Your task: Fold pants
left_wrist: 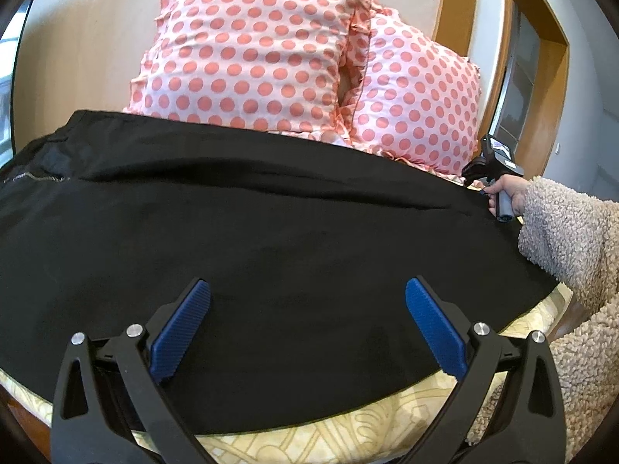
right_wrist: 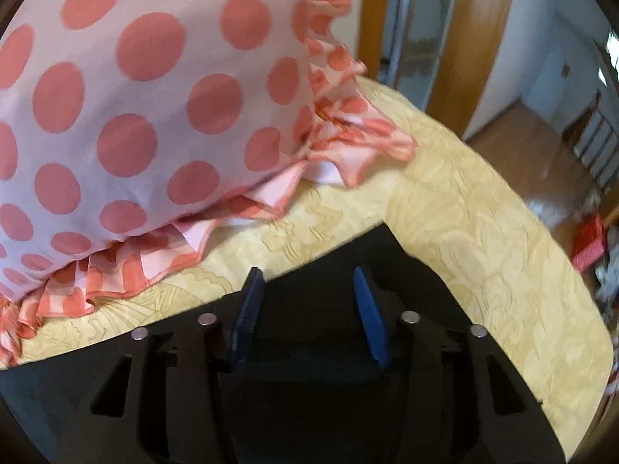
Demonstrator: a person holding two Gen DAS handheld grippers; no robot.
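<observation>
Jaws wide and empty on left gripper [left_wrist: 307, 301], right gripper [right_wrist: 307, 290] part open, both over black pants [left_wrist: 251, 232] spread across yellow bedspread [right_wrist: 483, 232] near polka-dot pillows [left_wrist: 247, 46]; folding looks barely begun.

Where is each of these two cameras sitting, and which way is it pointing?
Left wrist: rides the left tongs, open over black fabric pants, facing polka-dot pillows; right hand visible.
Right wrist: rides the right tongs, open at the pants' edge, facing the yellow bedspread.
Shared: pants, pillows, bedspread.
</observation>
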